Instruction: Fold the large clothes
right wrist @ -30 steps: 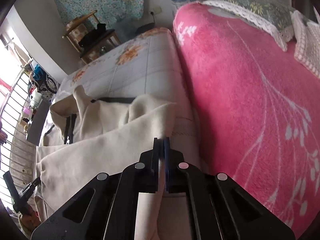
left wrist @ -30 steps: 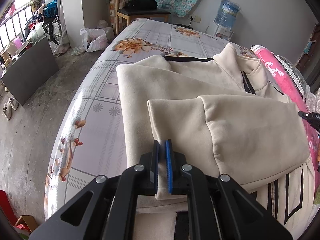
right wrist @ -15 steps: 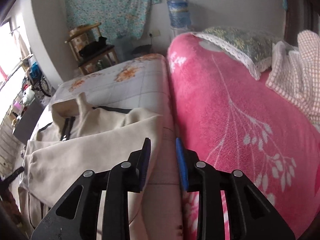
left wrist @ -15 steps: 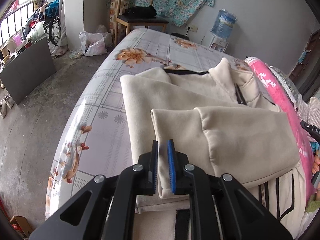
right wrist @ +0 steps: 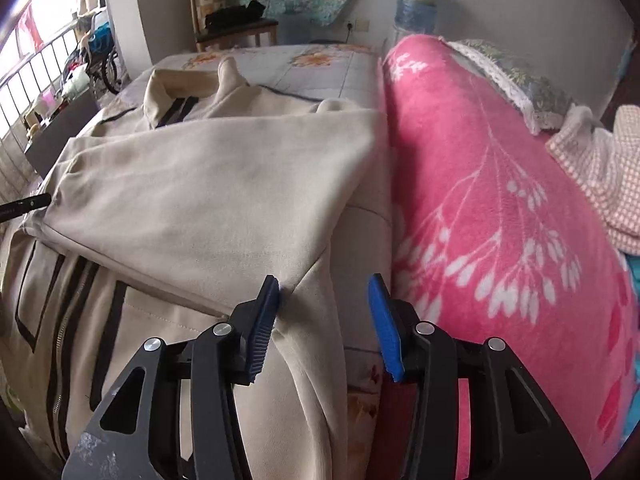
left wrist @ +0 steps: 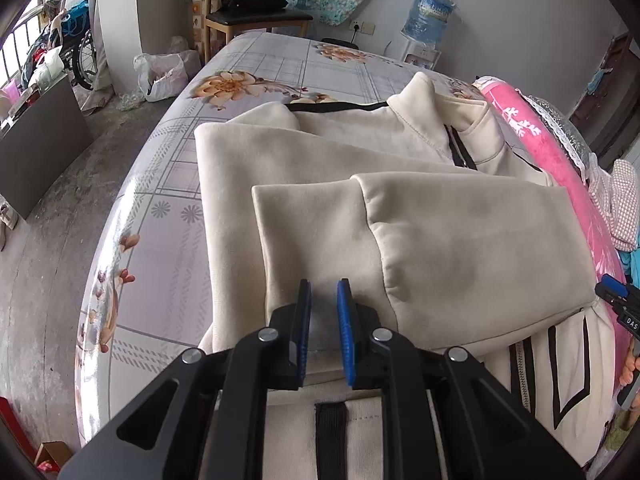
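A large cream jacket (left wrist: 360, 152) with black trim lies spread on the bed, collar at the far end. One sleeve (left wrist: 460, 240) is folded across the body, its cuff (left wrist: 304, 224) just ahead of my left gripper (left wrist: 324, 292). The left gripper is open and empty, its jaws a small gap apart above the cuff end. In the right wrist view the same sleeve (right wrist: 208, 184) lies across the jacket. My right gripper (right wrist: 324, 288) is wide open and empty over the jacket's right shoulder edge. Its tip also shows in the left wrist view (left wrist: 618, 300).
The bed has a floral sheet (left wrist: 168, 216). A rolled pink blanket (right wrist: 500, 208) lies along the jacket's right side, with a pillow (right wrist: 516, 76) and checked cloth (right wrist: 604, 160) beyond. A wooden chair (left wrist: 256, 12), water bottle (left wrist: 426, 14) and bare floor (left wrist: 48, 216) lie past the bed.
Both grippers were shut on the sleeve one second ago. Both have opened and let it go, and it now lies flat across the jacket. Both grippers have pulled back slightly.
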A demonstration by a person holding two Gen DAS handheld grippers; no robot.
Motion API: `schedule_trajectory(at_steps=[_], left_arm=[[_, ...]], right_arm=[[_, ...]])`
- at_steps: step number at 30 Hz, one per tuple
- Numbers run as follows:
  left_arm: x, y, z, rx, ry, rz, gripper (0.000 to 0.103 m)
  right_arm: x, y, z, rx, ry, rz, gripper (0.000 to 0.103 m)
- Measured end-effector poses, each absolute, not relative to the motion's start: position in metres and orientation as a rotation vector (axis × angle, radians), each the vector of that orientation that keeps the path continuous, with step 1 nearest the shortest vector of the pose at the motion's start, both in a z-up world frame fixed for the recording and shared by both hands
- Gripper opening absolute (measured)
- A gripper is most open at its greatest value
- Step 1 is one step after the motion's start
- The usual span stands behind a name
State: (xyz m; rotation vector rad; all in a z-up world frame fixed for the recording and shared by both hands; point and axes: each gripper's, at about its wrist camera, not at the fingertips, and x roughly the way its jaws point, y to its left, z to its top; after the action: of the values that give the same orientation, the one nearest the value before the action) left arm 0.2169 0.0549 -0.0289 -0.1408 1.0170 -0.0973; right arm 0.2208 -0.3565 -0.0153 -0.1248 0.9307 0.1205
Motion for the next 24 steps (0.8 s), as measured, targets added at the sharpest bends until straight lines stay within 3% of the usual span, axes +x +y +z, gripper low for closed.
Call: schedule_trajectory(at_steps=[7, 12, 21, 24], left_arm=[[0.215, 0.049, -0.034, -0.1, 1.022, -0.08, 0.019], [0.215, 0.049, -0.035, -0.092, 1.008, -0.085, 0.019], [0.213, 0.047, -0.037, -0.084, 1.003, -0.102, 0.019], [0.212, 0.05, -0.037, -0.095, 1.002, -0.111, 0.019]], right_arm=[[0.217, -0.334, -0.033, -0.271, 0.984, 0.127, 0.043], [0.214, -0.354, -0.027, -0.201, 0.965, 0.075, 0.037], [0.202, -0.354, -0.013, -0.171, 0.936, 0.071, 0.037], [0.191, -0.34, -0.004, -0.207, 0.92, 0.116, 0.042]])
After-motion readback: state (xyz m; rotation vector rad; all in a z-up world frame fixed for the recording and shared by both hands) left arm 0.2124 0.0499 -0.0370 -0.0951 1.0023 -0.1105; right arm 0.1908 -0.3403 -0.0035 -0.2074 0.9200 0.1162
